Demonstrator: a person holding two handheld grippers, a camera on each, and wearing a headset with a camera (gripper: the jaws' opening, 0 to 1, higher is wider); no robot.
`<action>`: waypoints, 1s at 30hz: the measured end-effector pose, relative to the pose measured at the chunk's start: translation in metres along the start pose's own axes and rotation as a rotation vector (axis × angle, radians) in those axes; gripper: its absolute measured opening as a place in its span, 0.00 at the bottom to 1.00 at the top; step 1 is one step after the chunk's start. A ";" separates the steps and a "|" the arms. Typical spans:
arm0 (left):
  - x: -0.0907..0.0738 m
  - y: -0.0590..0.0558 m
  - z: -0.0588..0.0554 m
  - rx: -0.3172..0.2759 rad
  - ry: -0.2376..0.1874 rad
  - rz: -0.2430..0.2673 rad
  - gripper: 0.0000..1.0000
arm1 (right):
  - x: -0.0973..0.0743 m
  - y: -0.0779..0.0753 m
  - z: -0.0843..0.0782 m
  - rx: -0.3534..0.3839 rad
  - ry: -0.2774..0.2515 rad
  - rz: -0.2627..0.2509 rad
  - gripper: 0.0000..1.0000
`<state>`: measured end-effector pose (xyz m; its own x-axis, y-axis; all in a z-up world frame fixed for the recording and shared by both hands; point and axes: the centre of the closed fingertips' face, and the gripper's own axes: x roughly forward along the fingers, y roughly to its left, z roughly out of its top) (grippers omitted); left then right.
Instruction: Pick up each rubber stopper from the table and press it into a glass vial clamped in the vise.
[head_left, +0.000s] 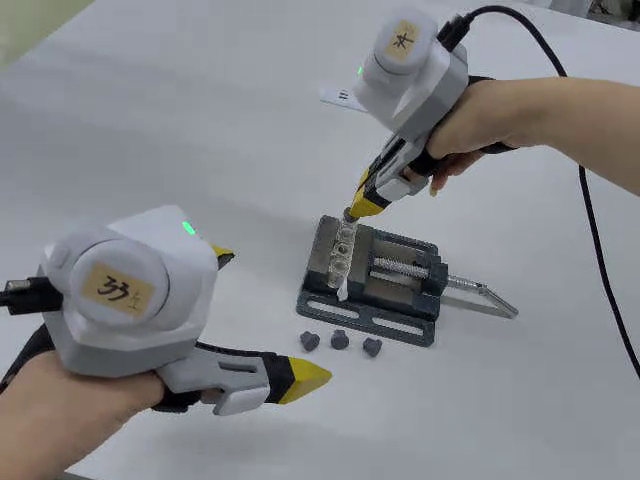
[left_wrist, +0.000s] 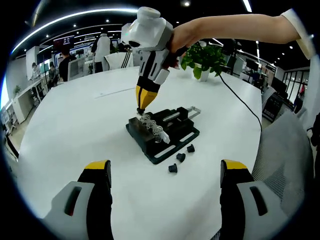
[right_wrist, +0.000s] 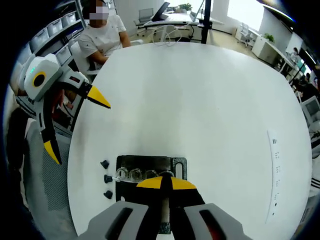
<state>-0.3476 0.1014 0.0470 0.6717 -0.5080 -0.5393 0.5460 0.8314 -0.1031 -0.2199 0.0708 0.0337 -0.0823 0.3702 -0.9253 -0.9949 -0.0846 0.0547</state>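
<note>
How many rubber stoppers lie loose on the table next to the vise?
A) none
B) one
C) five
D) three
D: three dark stoppers lie in a row on the table, just beside the base of the vise.

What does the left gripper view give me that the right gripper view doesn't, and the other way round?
Left gripper view: the right gripper seen from the side, tip down at the vials, and a potted plant. Right gripper view: its shut jaws from above, the open left gripper, a white strip. Both: vise, three stoppers, table.
</note>
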 end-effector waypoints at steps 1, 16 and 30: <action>0.000 0.000 0.000 0.001 0.001 0.000 0.89 | 0.000 0.000 0.000 0.014 -0.011 -0.002 0.00; -0.001 -0.001 0.004 0.022 -0.003 0.000 0.89 | -0.022 0.011 -0.009 0.041 -0.216 -0.100 0.37; -0.007 -0.002 0.000 0.017 0.001 0.013 0.89 | -0.017 0.057 -0.023 0.090 -0.316 -0.098 0.35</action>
<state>-0.3528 0.1032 0.0509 0.6784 -0.4966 -0.5414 0.5454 0.8342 -0.0818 -0.2743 0.0383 0.0441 0.0137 0.6419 -0.7666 -0.9989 0.0425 0.0178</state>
